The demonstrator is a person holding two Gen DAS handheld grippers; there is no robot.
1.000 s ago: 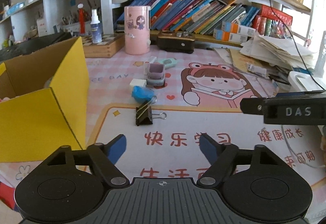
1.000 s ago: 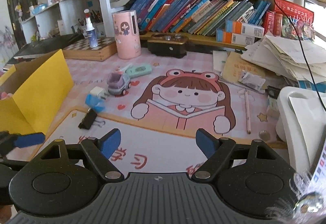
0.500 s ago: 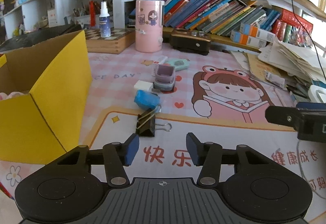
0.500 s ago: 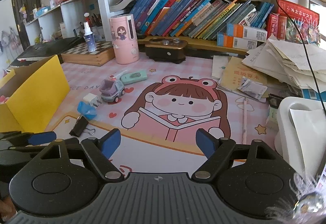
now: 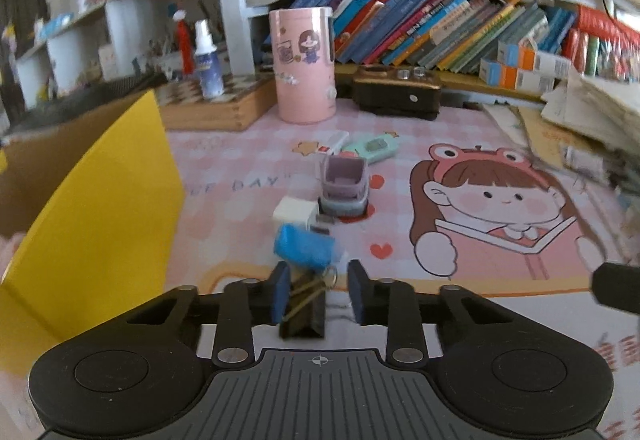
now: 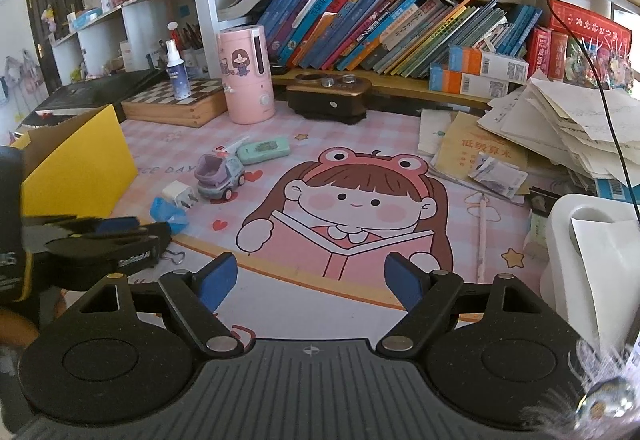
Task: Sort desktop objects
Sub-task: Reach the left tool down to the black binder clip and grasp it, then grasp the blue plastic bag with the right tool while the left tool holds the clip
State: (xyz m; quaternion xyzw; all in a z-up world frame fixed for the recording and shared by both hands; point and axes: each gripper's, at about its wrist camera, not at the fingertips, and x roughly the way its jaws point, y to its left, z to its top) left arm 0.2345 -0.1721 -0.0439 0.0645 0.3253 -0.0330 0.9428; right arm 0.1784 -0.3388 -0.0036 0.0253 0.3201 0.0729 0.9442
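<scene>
A black binder clip [image 5: 304, 314] lies on the desk mat between the fingers of my left gripper [image 5: 318, 292]. Its jaws are closing: the left pad is at the clip's side, while the right pad still stands apart from it. Just beyond the clip lie a crumpled blue thing [image 5: 304, 252], a white plug [image 5: 294, 212], a purple toy truck [image 5: 344, 188] and a mint green case [image 5: 370, 148]. My right gripper [image 6: 310, 282] hovers open over the mat's cartoon girl with nothing between its fingers. The right wrist view shows the left gripper [image 6: 116, 228] low at the left.
An open yellow cardboard box [image 5: 100, 220] stands at the left. At the back are a pink humidifier [image 5: 302, 64], a chessboard box [image 6: 180, 104], a dark device [image 6: 328, 100] and shelved books. Piled papers [image 6: 560, 128], a pencil [image 6: 482, 236] and a white container [image 6: 592, 260] crowd the right.
My left gripper has moved forward and a little down over the binder clip, and its jaws have narrowed around it. The right gripper has hardly moved and stays open.
</scene>
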